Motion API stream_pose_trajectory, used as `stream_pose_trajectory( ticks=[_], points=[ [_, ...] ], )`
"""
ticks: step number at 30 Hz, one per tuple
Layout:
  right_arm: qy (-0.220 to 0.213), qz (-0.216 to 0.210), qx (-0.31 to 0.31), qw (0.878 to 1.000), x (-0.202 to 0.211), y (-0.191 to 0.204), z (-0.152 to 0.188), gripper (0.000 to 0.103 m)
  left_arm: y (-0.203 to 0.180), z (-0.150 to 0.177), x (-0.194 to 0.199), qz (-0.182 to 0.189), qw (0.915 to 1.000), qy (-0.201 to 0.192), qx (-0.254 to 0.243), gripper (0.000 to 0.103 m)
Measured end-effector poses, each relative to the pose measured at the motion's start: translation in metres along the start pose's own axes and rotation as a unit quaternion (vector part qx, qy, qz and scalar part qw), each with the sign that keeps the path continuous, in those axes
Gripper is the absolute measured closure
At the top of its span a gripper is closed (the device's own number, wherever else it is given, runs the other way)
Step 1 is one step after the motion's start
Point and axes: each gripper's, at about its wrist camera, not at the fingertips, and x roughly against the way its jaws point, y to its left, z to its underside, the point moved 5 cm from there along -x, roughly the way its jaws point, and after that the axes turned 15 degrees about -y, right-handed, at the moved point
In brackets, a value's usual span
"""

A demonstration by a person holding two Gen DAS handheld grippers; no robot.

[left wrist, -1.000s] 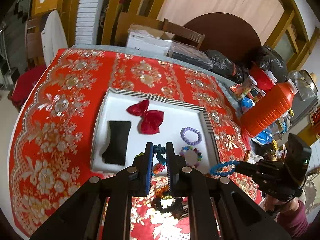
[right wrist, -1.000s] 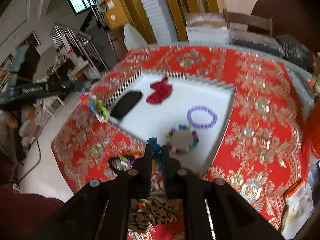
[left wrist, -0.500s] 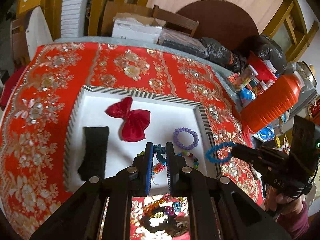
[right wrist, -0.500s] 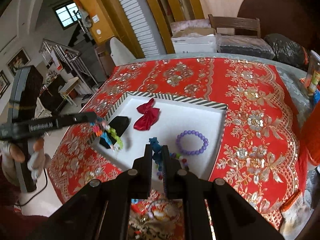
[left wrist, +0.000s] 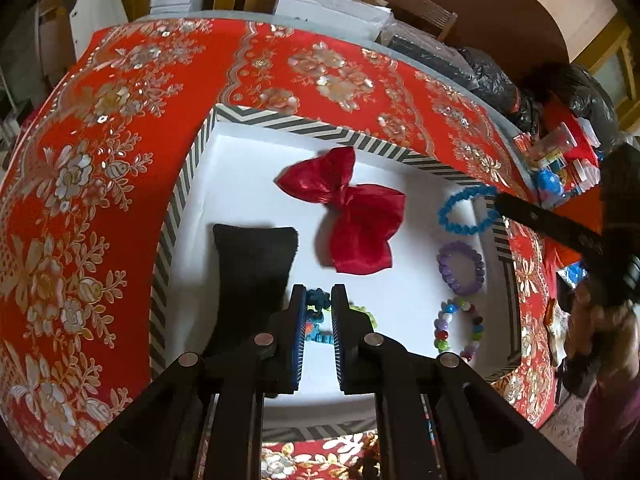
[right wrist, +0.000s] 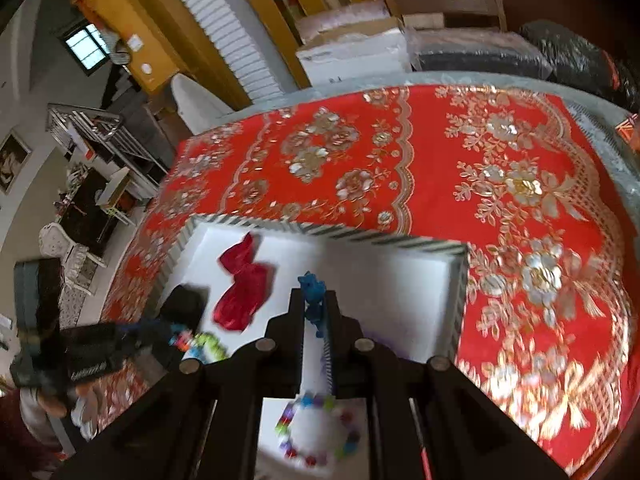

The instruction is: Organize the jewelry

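Note:
A white tray with a striped rim (left wrist: pixel 188 176) lies on the red tablecloth. In it are a red bow (left wrist: pixel 352 216), a black pouch (left wrist: pixel 256 260), a purple bead bracelet (left wrist: pixel 460 268) and a multicoloured bead bracelet (left wrist: pixel 458 330). My left gripper (left wrist: pixel 319 300) is shut on a colourful bead bracelet (left wrist: pixel 316 320) low over the tray's near part. My right gripper (right wrist: pixel 314 304) is shut on a blue bead bracelet (right wrist: pixel 313 292), which hangs over the tray's right rim in the left wrist view (left wrist: pixel 466 210). The left gripper also shows in the right wrist view (right wrist: pixel 180 336).
The red and gold tablecloth (left wrist: pixel 100 200) covers the table. Black bags (left wrist: pixel 504 88), an orange bottle and small packets crowd the far right. A white box (left wrist: pixel 332 8) and a wooden chair stand behind the table. The tray also shows in the right wrist view (right wrist: pixel 460 280).
Both grippers have moved forward over the tray with their bracelets. The left one now hangs low above the tray floor; the right one has carried the blue bracelet over the right rim.

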Motion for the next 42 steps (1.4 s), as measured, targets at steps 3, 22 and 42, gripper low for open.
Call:
stream_pose_trajectory(
  ticks=[3, 22, 42],
  points=[
    [0.014, 0.033, 0.002, 0.999, -0.017, -0.018, -0.002, 0.094, 0.0, -0.001, -0.005, 0.003, 1.0, 0.003, -0.006, 0.103],
    [0.033, 0.119, 0.038, 0.992, -0.023, -0.046, 0.013, 0.076, -0.001, -0.004, -0.019, -0.018, 0.9996, 0.004, -0.021, 0.089],
    [-0.019, 0.11, 0.02, 0.994, 0.062, -0.002, 0.026, 0.056, -0.025, 0.002, 0.027, -0.054, 0.9945, -0.048, -0.076, 0.089]
  ],
)
